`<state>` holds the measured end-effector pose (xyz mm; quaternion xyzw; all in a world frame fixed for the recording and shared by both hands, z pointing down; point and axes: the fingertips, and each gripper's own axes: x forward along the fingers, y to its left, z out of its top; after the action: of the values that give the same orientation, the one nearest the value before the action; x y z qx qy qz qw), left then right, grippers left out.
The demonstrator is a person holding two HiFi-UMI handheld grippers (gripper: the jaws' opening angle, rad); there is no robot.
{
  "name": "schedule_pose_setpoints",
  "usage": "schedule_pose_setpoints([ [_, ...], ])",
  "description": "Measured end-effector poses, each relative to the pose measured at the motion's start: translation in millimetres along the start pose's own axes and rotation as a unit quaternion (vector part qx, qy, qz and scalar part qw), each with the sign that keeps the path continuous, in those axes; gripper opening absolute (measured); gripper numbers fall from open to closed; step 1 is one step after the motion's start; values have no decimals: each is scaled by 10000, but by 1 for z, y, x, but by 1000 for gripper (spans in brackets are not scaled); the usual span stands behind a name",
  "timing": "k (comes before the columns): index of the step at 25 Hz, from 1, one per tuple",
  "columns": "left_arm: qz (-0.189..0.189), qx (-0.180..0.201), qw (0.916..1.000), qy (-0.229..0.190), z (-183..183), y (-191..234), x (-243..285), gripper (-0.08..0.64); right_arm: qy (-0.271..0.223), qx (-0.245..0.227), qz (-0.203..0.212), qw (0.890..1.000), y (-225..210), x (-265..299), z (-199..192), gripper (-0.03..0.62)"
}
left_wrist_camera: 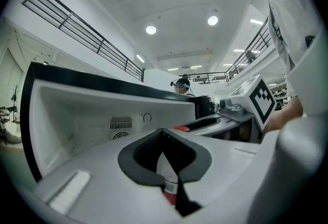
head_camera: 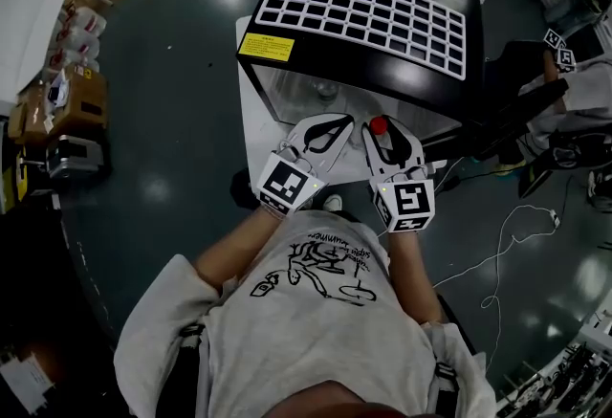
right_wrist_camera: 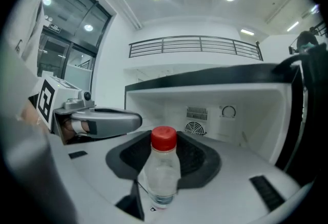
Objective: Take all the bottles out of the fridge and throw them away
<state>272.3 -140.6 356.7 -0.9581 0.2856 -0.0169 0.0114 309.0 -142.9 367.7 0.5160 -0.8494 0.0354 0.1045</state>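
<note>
The black fridge stands open toward me, and its white inside looks bare. My right gripper is shut on a clear bottle with a red cap. The bottle stands upright between the jaws, just in front of the fridge opening. Beside it my left gripper is at the same height. In the left gripper view a white bottle with a red band sits low in the slot of the closed jaws, mostly hidden. The right gripper's red cap shows beyond.
The fridge rests on a white base on a dark floor. Cardboard boxes and clutter line the left side. Cables lie on the floor at the right, near a seated person. Another person stands behind the fridge.
</note>
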Motion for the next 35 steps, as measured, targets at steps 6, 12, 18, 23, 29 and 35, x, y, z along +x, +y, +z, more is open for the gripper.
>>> schedule_pose_setpoints([
  [6,87,-79,9999,-56,12,-5,-13,6,-20,6,148,9999,8,-11,8,155],
  [12,221,-140,9996,-64,14,-7,-16,6,-55,22,270,9996,8,-16,12,155],
  [18,433,-236,9988,-53,12,-10,-18,6,-76,10,489,9988,9,-18,16,155],
  [23,625,-367,9974,-4,13,-15,-17,6,-77,-60,662,9978,9,-20,16,155],
  [29,784,-414,9961,54,11,-13,-19,6,-74,-129,858,9962,12,-16,18,155],
  [35,940,-311,9951,4,10,4,-32,6,-116,-159,1098,9938,27,-7,27,155],
])
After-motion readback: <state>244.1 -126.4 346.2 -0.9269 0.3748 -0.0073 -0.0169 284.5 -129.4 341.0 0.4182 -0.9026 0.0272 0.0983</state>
